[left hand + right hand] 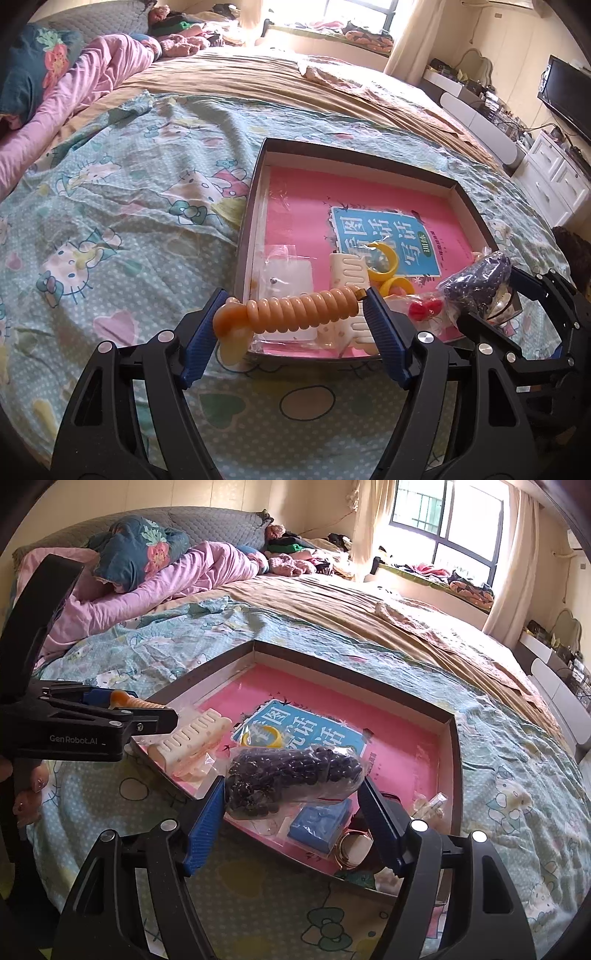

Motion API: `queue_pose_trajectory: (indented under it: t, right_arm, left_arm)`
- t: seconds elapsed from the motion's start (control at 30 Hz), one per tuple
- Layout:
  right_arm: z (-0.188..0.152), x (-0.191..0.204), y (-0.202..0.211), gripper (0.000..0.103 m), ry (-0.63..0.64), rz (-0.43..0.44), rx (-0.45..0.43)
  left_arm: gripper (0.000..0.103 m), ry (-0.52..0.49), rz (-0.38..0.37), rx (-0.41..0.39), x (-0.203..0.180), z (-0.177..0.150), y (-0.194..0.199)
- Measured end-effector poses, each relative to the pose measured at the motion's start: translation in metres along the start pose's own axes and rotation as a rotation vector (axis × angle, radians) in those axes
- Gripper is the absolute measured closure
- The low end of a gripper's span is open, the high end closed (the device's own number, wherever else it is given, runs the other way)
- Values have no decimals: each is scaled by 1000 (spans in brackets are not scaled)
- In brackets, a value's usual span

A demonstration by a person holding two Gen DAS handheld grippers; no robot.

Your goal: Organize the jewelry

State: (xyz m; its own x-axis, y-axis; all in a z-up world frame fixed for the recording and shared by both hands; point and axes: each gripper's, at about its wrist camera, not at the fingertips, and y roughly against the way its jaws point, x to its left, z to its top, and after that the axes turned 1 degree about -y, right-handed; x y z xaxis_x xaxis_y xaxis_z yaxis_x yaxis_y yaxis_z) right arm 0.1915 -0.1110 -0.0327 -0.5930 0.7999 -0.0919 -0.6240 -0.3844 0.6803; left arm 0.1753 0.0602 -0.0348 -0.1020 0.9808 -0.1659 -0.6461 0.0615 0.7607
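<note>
Jewelry fills a shallow cardboard tray (pixel 469 201) that rests on the bed (pixel 122 206), its floor lined with a pink book cover. Your left tool (pixel 291 302) is clamped lengthwise on an orange coiled hair tie (pixel 306 306), one blue pad at each end, over the tray's near edge. Your right tool (pixel 293 788) is clamped on a clear bag of dark purple beads (pixel 291 777), over the tray's near right part. Loose in the tray lie a cream hair claw (pixel 195 740), yellow rings (pixel 384 264), red earrings (pixel 424 308), a blue foam pad (pixel 321 821) and gold bangles (pixel 351 849).

The coil looks springy and light; squeezed end to end it may buckle and pop free, so grip across its middle. The bead bag looks soft, slack and slippery, with weight that shifts. Pinch the bunched beads, not the empty film.
</note>
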Motion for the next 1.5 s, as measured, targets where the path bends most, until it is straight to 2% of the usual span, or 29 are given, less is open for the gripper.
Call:
queue_pose_trajectory:
  t: [0.17, 0.37, 0.6, 0.87, 1.17, 1.5]
  right_arm:
    - [1, -2, 2, 31, -14, -2, -10]
    - [3, -5, 9, 26, -22, -6, -27]
    - [1, -9, 13, 19, -41, -11, -30]
    - [2, -15, 20, 14, -70, -15, -40]
    - [2, -23, 51, 7, -105, -24, -96]
    - [-13, -26, 101, 4, -161, -35, -163]
  left_arm:
    - [37, 1, -2, 0, -1, 0, 0]
    - [37, 0, -4, 0, -2, 0, 0]
    - [27, -8, -3, -6, -3, 1, 1]
    - [24, -9, -5, -13, -5, 2, 5]
    - [11, -17, -15, -67, -14, 5, 37]
    - [10, -46, -35, -115, -29, -14, 77]
